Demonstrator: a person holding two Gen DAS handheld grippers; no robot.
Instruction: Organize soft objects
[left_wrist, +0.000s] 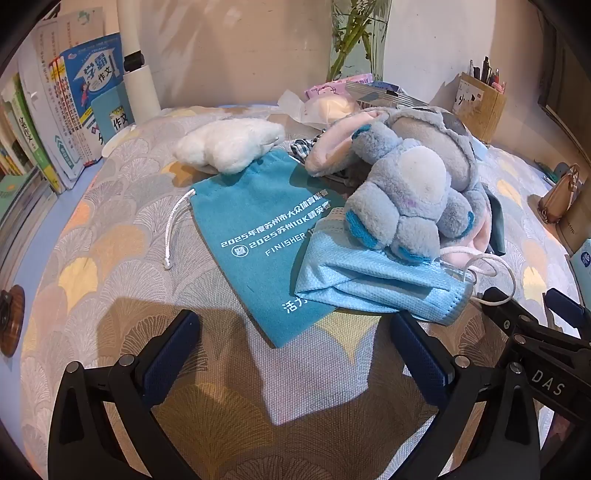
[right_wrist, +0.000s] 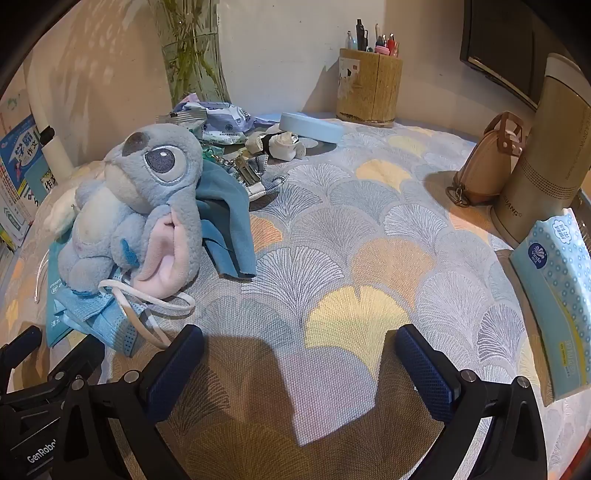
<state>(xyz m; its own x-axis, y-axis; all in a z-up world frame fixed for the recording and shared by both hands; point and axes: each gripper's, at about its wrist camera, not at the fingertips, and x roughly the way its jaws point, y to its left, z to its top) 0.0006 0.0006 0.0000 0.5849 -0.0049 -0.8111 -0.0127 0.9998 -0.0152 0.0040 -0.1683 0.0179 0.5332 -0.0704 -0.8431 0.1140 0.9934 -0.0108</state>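
Both grippers hang above the fan-patterned tablecloth (right_wrist: 369, 229) with their jaws spread wide and nothing between the blue pads. The left gripper (left_wrist: 295, 350) points down at the bottom edge of a teal drawstring pouch (left_wrist: 255, 236), which lies flat on the cloth with white printed lettering facing up and its white cord trailing off to the left. A light blue face mask (left_wrist: 373, 280) lies folded across the pouch's lower right corner, its white ear loops curling toward the right gripper (right_wrist: 299, 365), whose black frame shows at the right edge of the left wrist view. A blue-grey Stitch plush toy (right_wrist: 144, 206) rests on top of the mask, slumped, with one pink-lined ear draped down over the mask's loops. A fluffy white plush (left_wrist: 229, 146) lies just beyond the top of the pouch, touching its upper edge. Beside the Stitch toy, on its far right in the right wrist view, a blue cloth (right_wrist: 229, 221) is crumpled against it. The right gripper points at bare tablecloth, well to the right of the pile. Farther back sit tissue packets, a wooden pen holder (right_wrist: 369, 92), a glass vase (right_wrist: 192, 55) with green stems, a tan pouch (right_wrist: 487, 162) and a tissue pack (right_wrist: 554, 295); books (left_wrist: 74, 110) stand at the left.
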